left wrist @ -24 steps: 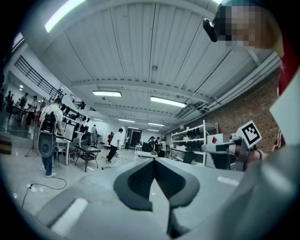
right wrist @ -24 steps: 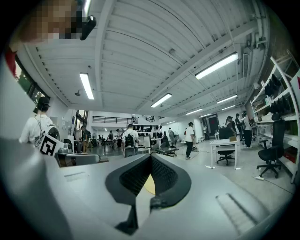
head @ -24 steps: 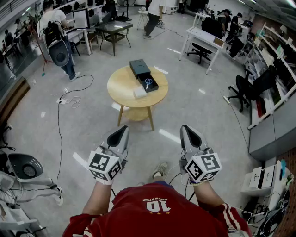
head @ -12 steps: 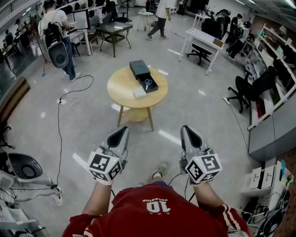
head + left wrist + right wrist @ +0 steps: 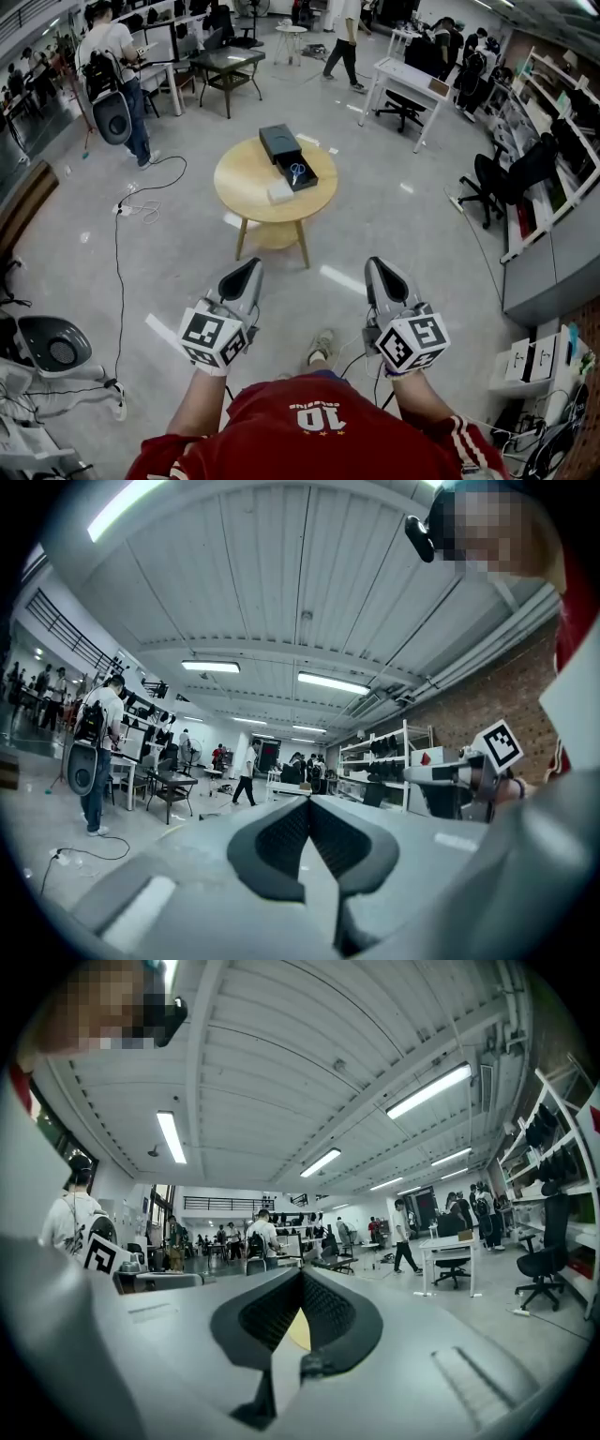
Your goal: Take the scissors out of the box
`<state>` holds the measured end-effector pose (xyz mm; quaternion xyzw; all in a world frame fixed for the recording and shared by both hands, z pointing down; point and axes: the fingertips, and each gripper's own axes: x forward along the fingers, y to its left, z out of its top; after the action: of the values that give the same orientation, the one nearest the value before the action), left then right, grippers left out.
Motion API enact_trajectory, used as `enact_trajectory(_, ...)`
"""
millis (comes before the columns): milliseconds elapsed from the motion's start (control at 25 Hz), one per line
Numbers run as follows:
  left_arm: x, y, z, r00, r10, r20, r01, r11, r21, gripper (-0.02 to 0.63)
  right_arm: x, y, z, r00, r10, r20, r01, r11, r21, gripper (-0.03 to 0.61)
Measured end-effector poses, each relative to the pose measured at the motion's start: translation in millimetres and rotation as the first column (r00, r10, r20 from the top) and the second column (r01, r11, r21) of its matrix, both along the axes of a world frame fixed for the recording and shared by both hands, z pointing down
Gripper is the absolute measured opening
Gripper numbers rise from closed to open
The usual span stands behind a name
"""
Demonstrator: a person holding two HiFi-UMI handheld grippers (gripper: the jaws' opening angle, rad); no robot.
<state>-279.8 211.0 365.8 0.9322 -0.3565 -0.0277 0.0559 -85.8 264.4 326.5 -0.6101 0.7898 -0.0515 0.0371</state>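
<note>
A dark box lies on a round wooden table some way ahead of me in the head view. Its open tray holds blue-handled scissors. A small white block lies beside the tray. Both grippers hang close to my body, far short of the table, and point level. My left gripper is shut with nothing in it. My right gripper also has its tips together and is empty; a sliver of the yellow tabletop shows through the hollow behind them.
A black cable trails over the floor at the left, near a round grey machine. Office chairs and shelving line the right side. A white desk and a dark table stand behind, with people about.
The grippers have kept their places. The table has slid slightly up and left in the head view. A person at the back has walked to the right.
</note>
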Motion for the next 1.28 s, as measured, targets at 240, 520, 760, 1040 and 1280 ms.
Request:
enact_trajectory(240,-4.8,-18.0,-5.3,1.0,-0.011,0.006,0.011,1.0,-0.009,0.003,-3.3,-20.1,-5.6,1.0,-0.012,0.009,0.012,1.0,-0.009,0.002)
enact_trajectory(520,-0.4,-33.0,3.7,1.0,-0.029,0.009,0.029,0.999,-0.016,0.004,2.5,-36.8,3.7,0.999,-0.033,0.01,0.033,0.999,-0.009,0.002)
enact_trajectory(760,9.3,-57.0,1.8,0.999,-0.034,0.021,0.034,0.999,-0.022,0.003,14.8,-64.5,1.8,0.999,-0.038,0.007,0.038,0.999,-0.001,0.002)
enact_trajectory(1040,37.1,-91.0,-8.0,0.999,-0.025,0.033,0.026,1.0,-0.012,0.005,37.1,-102.8,-9.6,0.998,-0.063,0.02,0.063,0.998,0.02,0.002)
enact_trajectory(1280,62.0,-126.7,-9.1,0.999,-0.025,0.044,0.026,1.0,-0.006,0.003,55.9,-140.6,-10.0,0.995,-0.096,0.022,0.095,0.995,0.025,0.002)
